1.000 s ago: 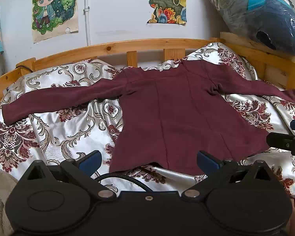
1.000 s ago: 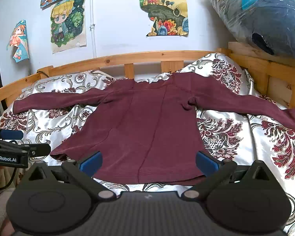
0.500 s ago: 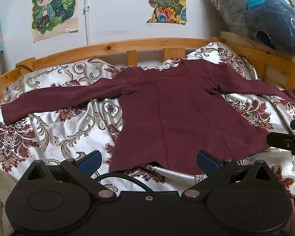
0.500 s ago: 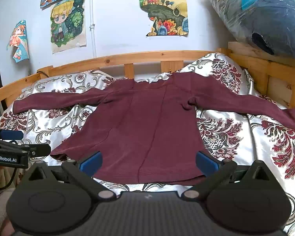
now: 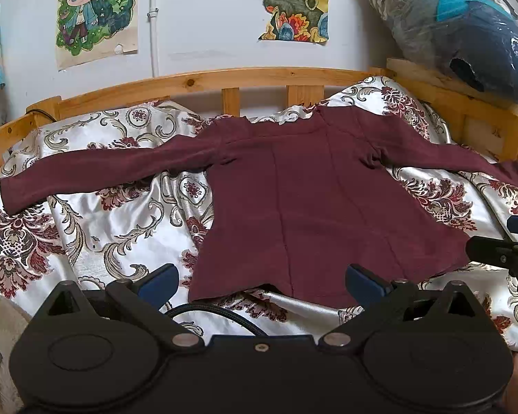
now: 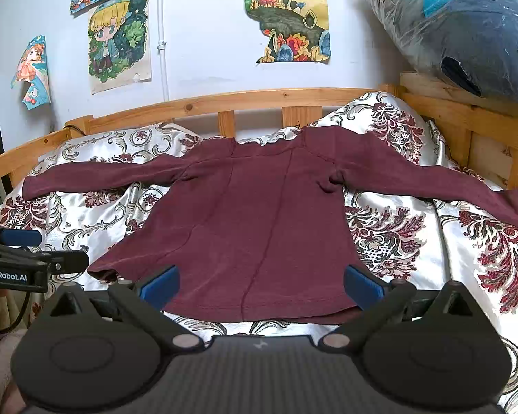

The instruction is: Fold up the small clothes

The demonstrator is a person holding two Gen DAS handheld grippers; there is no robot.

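Observation:
A maroon long-sleeved top (image 5: 314, 200) lies flat on the bed, back up, both sleeves spread out to the sides, hem toward me. It also shows in the right wrist view (image 6: 259, 220). My left gripper (image 5: 260, 281) is open and empty, just short of the hem's left part. My right gripper (image 6: 259, 283) is open and empty, over the hem's middle. Each gripper shows at the edge of the other's view: the right one (image 5: 504, 252) and the left one (image 6: 24, 262).
The bed has a shiny floral cover (image 5: 114, 227) and a wooden rail (image 5: 231, 77) along the back and right side. A plastic-wrapped bundle (image 5: 466, 27) sits on the right rail. A black cable (image 5: 217, 314) lies near the left gripper. Posters hang on the wall.

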